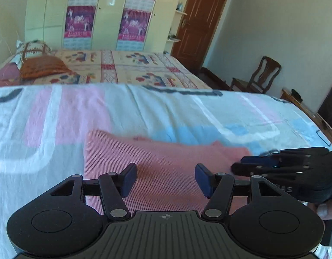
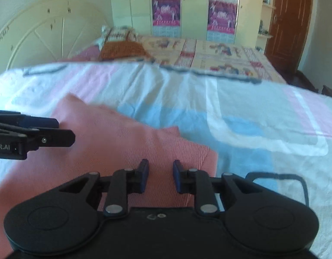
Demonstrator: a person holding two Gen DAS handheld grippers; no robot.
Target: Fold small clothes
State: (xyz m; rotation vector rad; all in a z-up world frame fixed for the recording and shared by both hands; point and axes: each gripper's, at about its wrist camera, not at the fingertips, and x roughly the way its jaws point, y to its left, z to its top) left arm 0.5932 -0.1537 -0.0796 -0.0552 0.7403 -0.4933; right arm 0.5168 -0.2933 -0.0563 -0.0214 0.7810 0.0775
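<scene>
While the pink ribbed knit garment (image 1: 166, 161) lies flat on the near part of the pink, white and blue patterned bedsheet (image 1: 58, 112), I hold my left gripper (image 1: 166, 178) over it, jaws well apart and empty; my right gripper (image 2: 160, 176), just to its right over the garment's right edge, stands narrowly open, gripping nothing

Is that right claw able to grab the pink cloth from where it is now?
Probably yes. The right claw hovers open just over the pink cloth, which lies flat on the bedsheet with nothing between them. The left claw stands off to the side.
</scene>
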